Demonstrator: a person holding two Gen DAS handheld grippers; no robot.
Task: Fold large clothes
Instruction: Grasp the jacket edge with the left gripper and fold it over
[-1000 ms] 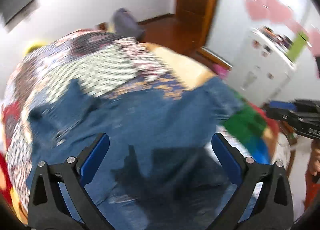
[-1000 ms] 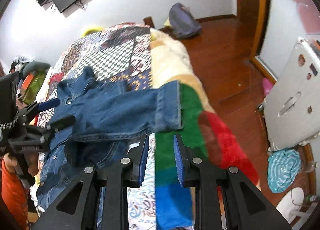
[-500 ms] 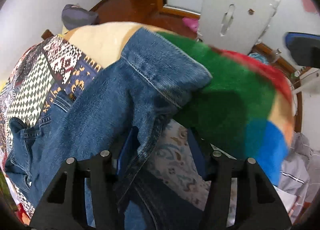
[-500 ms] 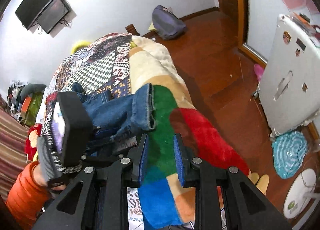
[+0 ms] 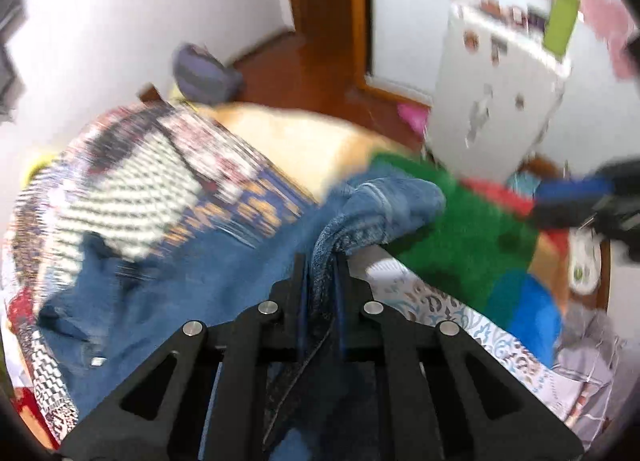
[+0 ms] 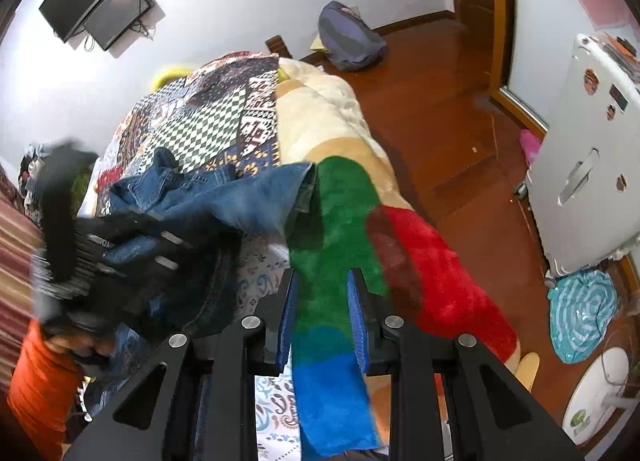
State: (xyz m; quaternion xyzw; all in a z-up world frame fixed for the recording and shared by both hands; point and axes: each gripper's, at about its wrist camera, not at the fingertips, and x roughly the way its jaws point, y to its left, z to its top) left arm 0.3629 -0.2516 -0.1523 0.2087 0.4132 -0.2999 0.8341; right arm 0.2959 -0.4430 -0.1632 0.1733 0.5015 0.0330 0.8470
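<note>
Left gripper (image 5: 320,261) just closed on denim jacket (image 5: 180,273) edge.

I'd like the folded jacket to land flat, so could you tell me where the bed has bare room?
Free: the checkered quilt beyond the denim jacket, and the cream blanket towards the floor. Crowded: the near corner, where the left gripper pinches denim.

A bed (image 6: 320,109) carries a patchwork quilt (image 6: 216,113) toward ten o'clock, a plush colour-block blanket (image 6: 344,221) at centre, and a denim jacket (image 6: 240,197) lying across both.
</note>
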